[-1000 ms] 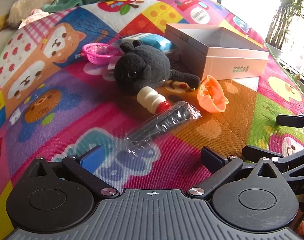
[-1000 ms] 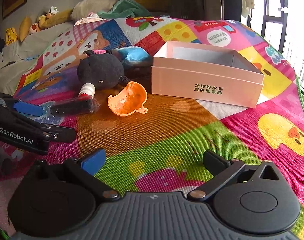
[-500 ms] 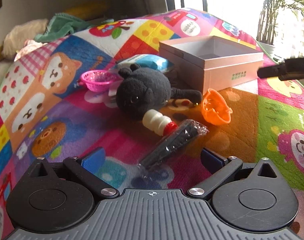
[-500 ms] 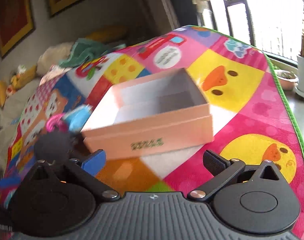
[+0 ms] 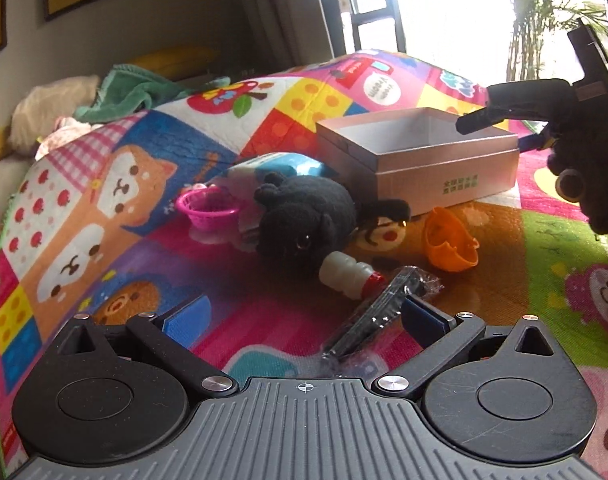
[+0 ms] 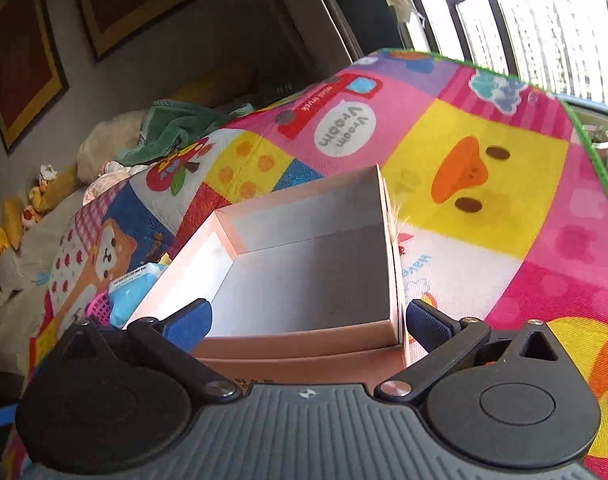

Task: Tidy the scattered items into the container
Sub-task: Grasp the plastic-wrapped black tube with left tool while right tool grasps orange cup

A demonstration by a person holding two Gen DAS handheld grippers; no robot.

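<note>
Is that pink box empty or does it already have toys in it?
Empty. The right wrist view looks straight down into the open pink box and shows only its bare grey floor and walls.

Black plush toy (image 5: 304, 220) hides part of the blue wipes pack (image 5: 272, 168) — the right gripper (image 5: 543, 120) is cropped at the left wrist view's edge, its printed box label (image 6: 252, 381) illegible.
</note>
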